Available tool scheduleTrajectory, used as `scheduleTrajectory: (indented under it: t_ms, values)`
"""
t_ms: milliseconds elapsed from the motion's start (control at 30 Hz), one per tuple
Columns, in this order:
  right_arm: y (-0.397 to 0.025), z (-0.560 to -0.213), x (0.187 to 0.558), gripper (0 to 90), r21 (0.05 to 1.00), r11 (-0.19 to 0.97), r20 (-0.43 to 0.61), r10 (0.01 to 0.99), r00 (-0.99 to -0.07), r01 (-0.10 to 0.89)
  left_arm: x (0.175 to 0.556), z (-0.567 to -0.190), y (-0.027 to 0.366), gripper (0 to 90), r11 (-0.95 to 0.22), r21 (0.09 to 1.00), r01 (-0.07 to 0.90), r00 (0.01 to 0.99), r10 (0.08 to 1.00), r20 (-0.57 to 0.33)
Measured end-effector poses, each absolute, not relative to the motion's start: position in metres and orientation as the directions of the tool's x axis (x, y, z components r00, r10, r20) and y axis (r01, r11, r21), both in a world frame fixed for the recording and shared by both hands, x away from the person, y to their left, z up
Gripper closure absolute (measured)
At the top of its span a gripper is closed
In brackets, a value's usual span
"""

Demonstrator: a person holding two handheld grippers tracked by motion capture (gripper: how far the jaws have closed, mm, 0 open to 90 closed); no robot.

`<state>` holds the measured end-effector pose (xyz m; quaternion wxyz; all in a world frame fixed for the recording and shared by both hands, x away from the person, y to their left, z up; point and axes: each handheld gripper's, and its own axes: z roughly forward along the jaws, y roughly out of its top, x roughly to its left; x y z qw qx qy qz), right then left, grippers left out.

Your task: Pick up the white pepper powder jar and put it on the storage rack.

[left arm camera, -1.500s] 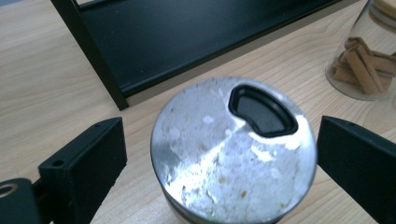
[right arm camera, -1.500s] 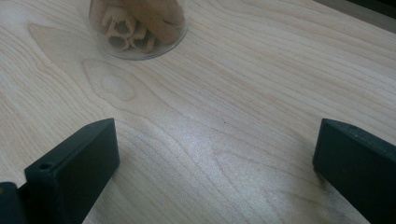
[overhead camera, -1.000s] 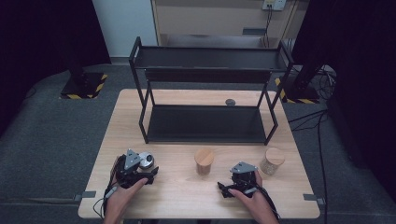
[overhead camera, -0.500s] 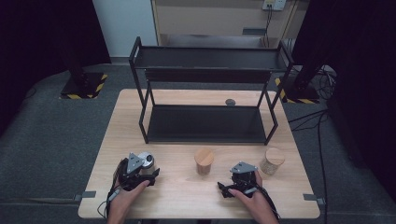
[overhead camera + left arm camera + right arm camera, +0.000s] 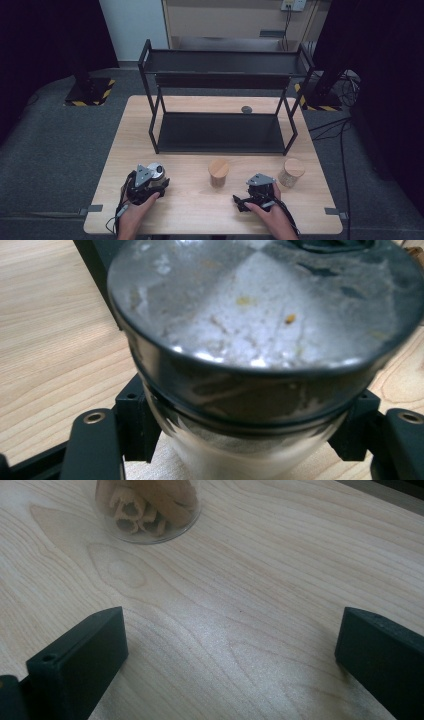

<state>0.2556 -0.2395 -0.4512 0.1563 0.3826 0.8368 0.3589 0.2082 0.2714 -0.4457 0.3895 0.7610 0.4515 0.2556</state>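
- Gripping a metal-lidded jar [image 5: 260, 340], the left gripper [image 5: 146, 181] sat at the lower left of the high view, its fingers [image 5: 95, 440] pinching the jar's glass body just under the lid.
- That jar [image 5: 157, 171] stood on the wooden surface [image 5: 200, 220], well short of the black rack [image 5: 220, 100] in the middle of the frame.
- At lower right, the right gripper [image 5: 256, 192] rested with its fingers [image 5: 80, 665] spread wide over bare wood, holding nothing.
- A jar of cinnamon sticks [image 5: 147, 507] stood at the upper left of the right gripper view, apart from those fingers.
- Another wooden-lidded jar [image 5: 291, 171] stood just right of the right gripper.
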Motion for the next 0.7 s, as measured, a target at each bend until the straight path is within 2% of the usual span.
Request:
scheduleTrajectory:
  t_ms: [700]
  values:
    - [-0.240, -0.451, 0.256, 0.4, 0.720, 0.449, 0.013, 0.753, -0.658, 0.528, 0.209, -0.427, 0.259, 28.7, -0.317, 0.823, 0.472, 0.485, 0.872, 0.058]
